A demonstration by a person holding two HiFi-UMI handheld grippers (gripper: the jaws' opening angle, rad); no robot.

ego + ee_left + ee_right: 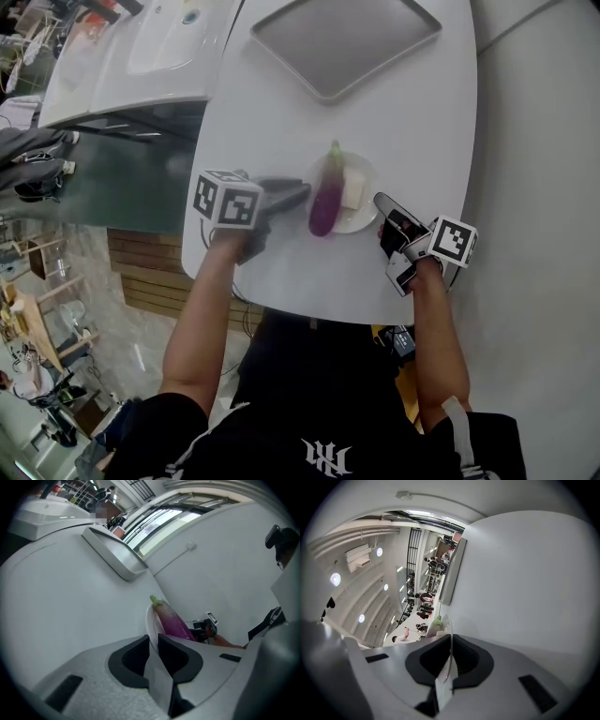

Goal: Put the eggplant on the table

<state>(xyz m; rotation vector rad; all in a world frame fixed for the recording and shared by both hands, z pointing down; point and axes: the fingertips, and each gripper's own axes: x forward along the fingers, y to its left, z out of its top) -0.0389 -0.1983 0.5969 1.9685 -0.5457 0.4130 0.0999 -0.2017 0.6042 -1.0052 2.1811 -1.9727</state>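
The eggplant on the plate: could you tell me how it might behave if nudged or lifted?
The eggplant is long and rounded and lies loose on the plate, so a nudge would probably roll it sideways. Its purple skin looks smooth and glossy, so jaws might slip. It holds a straight shape, so it is likely stiff, not floppy.

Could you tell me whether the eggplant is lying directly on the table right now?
No, the eggplant lies on the white plate beside a pale block, not on the table.

Bright even light; fisheye edges dark, warped.
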